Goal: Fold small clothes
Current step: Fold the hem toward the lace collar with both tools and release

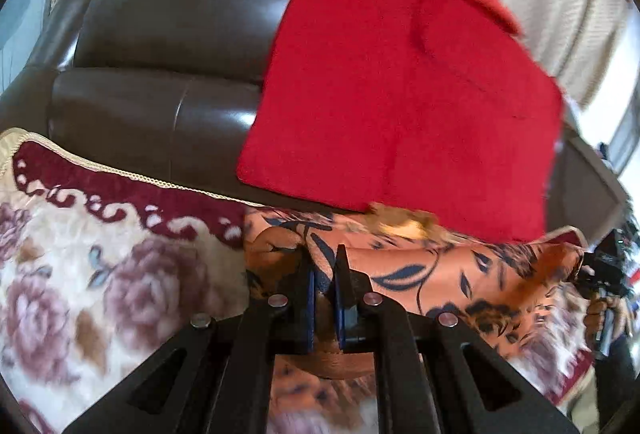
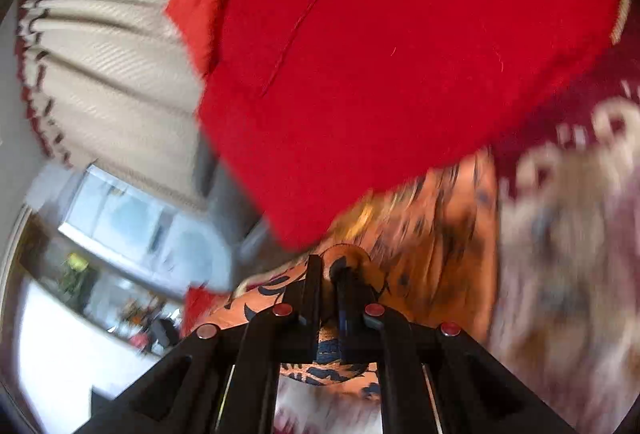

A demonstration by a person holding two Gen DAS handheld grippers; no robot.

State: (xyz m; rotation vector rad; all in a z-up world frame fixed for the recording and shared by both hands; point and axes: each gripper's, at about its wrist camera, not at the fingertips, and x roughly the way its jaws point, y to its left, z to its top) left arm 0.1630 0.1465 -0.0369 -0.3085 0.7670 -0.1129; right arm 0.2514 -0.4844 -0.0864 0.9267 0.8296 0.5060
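An orange cloth (image 1: 420,266) printed with dark blue leaves is stretched across a floral blanket. My left gripper (image 1: 323,258) is shut on its left edge, a fold of the fabric pinched between the blue pads. In the right wrist view my right gripper (image 2: 328,268) is shut on the same orange cloth (image 2: 432,234), which bulges over the fingertips. A folded red cloth (image 1: 400,93) lies just beyond the orange one, also seen as the red cloth (image 2: 400,53) filling the top of the blurred right view. A hand (image 1: 608,314) holding the other gripper shows at the far right.
A dark brown leather sofa (image 1: 180,33) rises behind the floral blanket (image 1: 100,274) with its maroon border. Cream pleated fabric (image 2: 100,53) hangs behind the red cloth. A bright window (image 2: 132,222) and room clutter lie to the left in the right view.
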